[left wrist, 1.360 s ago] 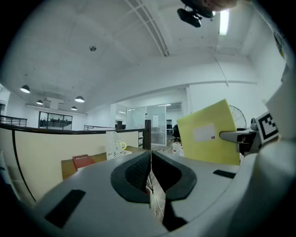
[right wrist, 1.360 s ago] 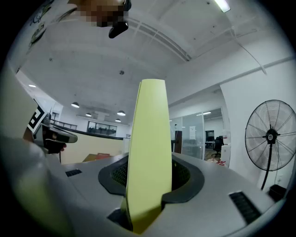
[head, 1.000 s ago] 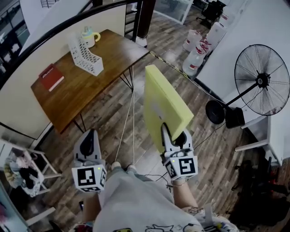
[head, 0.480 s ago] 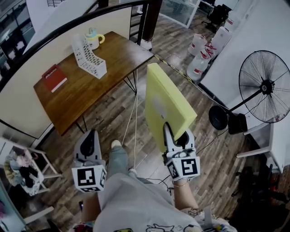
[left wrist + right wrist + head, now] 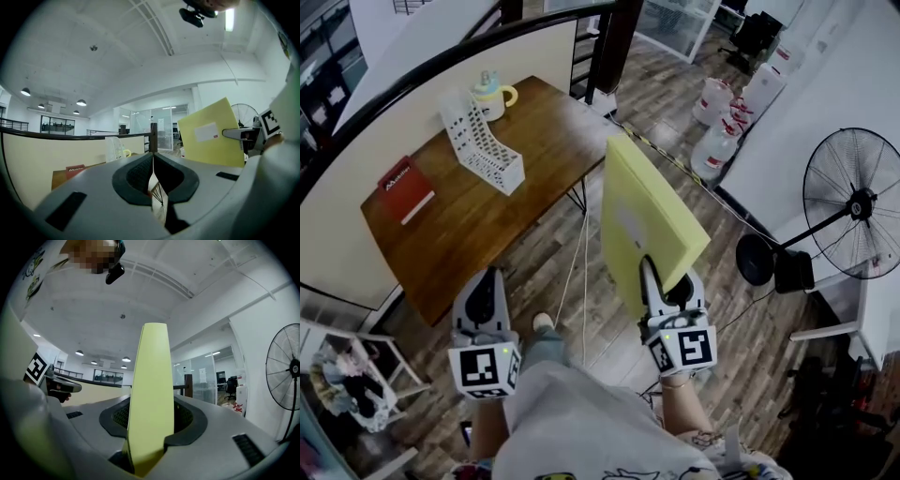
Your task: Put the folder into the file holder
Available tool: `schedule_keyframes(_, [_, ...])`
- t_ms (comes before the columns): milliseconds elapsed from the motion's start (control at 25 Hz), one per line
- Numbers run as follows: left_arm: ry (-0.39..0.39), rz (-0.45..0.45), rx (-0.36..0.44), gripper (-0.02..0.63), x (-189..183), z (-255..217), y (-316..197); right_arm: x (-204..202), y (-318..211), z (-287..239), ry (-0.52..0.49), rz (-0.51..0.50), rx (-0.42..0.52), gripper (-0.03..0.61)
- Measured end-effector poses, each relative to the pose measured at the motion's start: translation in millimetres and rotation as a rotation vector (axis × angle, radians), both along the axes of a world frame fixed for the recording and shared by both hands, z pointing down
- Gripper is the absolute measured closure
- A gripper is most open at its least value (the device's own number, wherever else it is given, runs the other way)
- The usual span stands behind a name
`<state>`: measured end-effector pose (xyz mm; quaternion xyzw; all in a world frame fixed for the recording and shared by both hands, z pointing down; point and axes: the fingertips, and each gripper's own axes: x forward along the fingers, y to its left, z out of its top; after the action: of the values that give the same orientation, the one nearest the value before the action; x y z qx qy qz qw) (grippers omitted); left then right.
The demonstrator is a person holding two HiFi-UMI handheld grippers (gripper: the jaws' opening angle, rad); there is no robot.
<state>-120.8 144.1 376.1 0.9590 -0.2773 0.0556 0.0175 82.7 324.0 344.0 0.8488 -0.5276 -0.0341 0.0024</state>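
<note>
1. Two tongs are in play. The right tongs (image 5: 666,281) are clamped on the lower edge of the yellow folder (image 5: 642,211), which stands upright on edge above the floor. The left tongs (image 5: 153,158) are pressed together with nothing between them.
2. The folder is well apart from the file holder (image 5: 483,141), a white lattice holder that stands on the tabletop (image 5: 525,202) toward its far edge.
3. The step in hand looks like carrying the folder over to the tabletop. The grip sits low on a tall, flat sheet, so the top will probably sway; keeping it vertical and moving evenly should help.
4. At the holder, the folder's thin edge should line up with the slot's long axis, enter from above over the low sloped front, and be let go only once it rests on the bottom.
5. The light holder may slide when nudged, so the empty left tongs could steady its wall.
6. A mug (image 5: 490,97) stands just beside the holder near the far corner, and a red book (image 5: 405,189) lies by the left edge; neither blocks the slot.
7. On the way, cables (image 5: 581,272) run across the floor by the person's feet, and a standing fan (image 5: 861,202) and water bottles (image 5: 727,141) sit off to the right.
</note>
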Motion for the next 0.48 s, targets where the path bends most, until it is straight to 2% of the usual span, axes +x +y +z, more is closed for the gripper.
schedule_keyframes(240, [0.001, -0.015, -0.018, 0.606, 34, -4, -82, 42, -80, -9, 0.007, 0.008, 0.001, 0.423])
schedule_keyframes(480, [-0.003, -0.035, -0.006, 0.606, 45, -6, -141, 60, -142, -13, 0.014, -0.005, 0.005, 0.423])
